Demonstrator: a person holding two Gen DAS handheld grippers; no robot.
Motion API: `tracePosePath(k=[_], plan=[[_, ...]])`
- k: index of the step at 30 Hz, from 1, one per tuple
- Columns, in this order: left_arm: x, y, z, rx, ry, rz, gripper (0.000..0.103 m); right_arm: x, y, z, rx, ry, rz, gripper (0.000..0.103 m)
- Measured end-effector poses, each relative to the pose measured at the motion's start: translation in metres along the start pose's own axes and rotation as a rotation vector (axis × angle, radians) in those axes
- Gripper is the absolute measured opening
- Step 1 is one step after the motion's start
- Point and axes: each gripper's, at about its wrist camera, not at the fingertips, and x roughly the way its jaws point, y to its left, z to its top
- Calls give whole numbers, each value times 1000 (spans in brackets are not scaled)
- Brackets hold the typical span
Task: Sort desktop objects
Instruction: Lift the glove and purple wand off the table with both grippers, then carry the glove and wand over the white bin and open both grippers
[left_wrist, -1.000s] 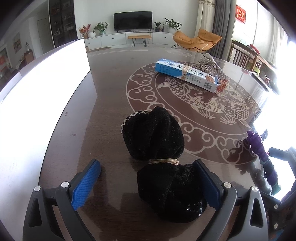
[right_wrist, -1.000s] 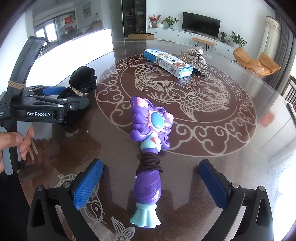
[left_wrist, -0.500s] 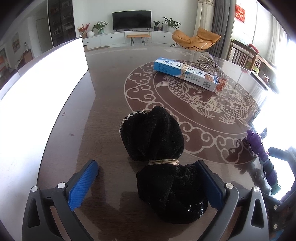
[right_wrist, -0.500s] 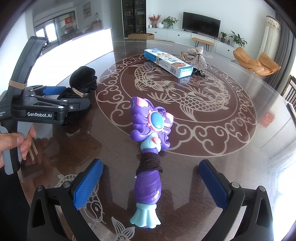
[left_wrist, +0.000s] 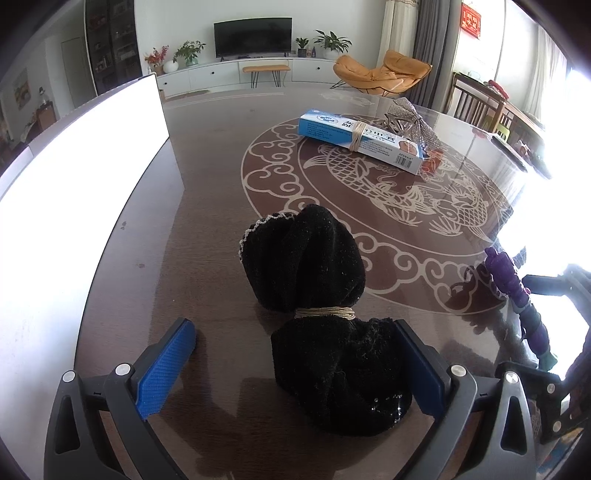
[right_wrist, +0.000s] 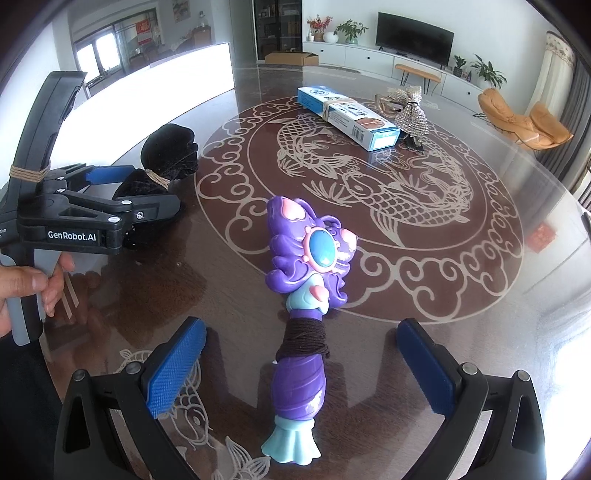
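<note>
A black cloth bundle (left_wrist: 317, 295) tied at its waist with tan twine lies on the dark table; its near half sits between the blue pads of my left gripper (left_wrist: 295, 354), which is open, the right pad touching the cloth. A purple and teal toy wand (right_wrist: 306, 288) with dark cord wound round its handle lies lengthwise between the wide-apart pads of my open right gripper (right_wrist: 301, 354). In the right wrist view the left gripper (right_wrist: 122, 199) and the black bundle (right_wrist: 166, 147) show at the left, with a hand (right_wrist: 26, 284) on the handle.
A blue and white box (left_wrist: 362, 138) tied with twine and a silver glittery bow (left_wrist: 410, 118) lie at the far side of the table's carp inlay (right_wrist: 369, 184). A bright white panel (left_wrist: 74, 177) runs along the left table edge. Chairs stand beyond the right edge.
My left gripper has crept slightly forward around the black bundle, its jaws staying open. The right gripper and the wand have not moved.
</note>
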Motion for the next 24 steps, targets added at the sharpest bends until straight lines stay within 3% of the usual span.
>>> tracePosePath(k=[1, 2, 3, 4, 5, 8, 14, 19, 24], plan=[[0, 1, 1, -1, 5, -5, 103, 0, -1, 3, -8, 10, 10, 93], [-1, 2, 2, -3, 6, -7, 97, -2, -1, 5, -14, 11, 3, 75], [-5, 2, 3, 1, -10, -14, 70, -4, -2, 6, -17, 7, -7, 64], [-7, 2, 4, 1, -19, -25, 54, -7, -5, 7, -7, 9, -8, 38], [-9, 4, 6, -12, -12, -39, 41, -9, -8, 8, 9, 13, -10, 27], [-29, 5, 7, -48, -70, -64, 39, -14, -18, 5, 77, 25, 64, 23], [-107, 32, 14, -146, -208, -92, 39, -46, -12, 24, 67, -41, 120, 24], [-179, 112, 19, -243, -266, -17, 39, -74, 34, 90, -18, -132, 184, 23], [-203, 218, -1, -397, -197, 120, 39, -92, 132, 166, -89, -206, 368, 23]])
